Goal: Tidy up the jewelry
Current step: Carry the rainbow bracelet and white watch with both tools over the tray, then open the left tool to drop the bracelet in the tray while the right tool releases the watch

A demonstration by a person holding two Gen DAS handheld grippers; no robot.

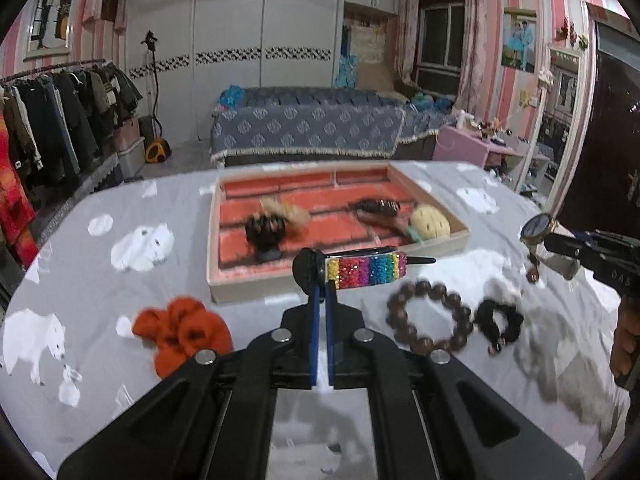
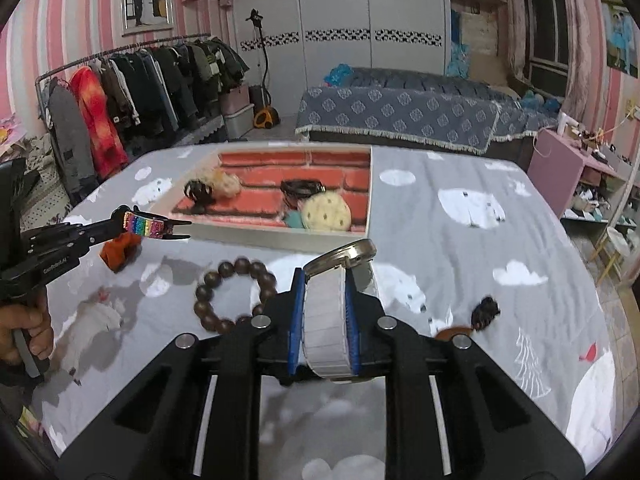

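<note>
My left gripper (image 1: 323, 280) is clamped on the black end of a rainbow rhinestone hair clip (image 1: 370, 270), held above the near edge of the wooden tray (image 1: 224, 296) with its brick-red lining. My right gripper (image 2: 323, 300) is clamped on the pale band of a wristwatch (image 2: 340, 258), held over the grey polar-bear tablecloth (image 2: 500, 240) just in front of the tray. On the cloth lie a brown bead bracelet (image 1: 430, 316), a black scrunchie (image 1: 500, 320) beside it, and an orange scrunchie (image 1: 182, 330) well to the left.
</note>
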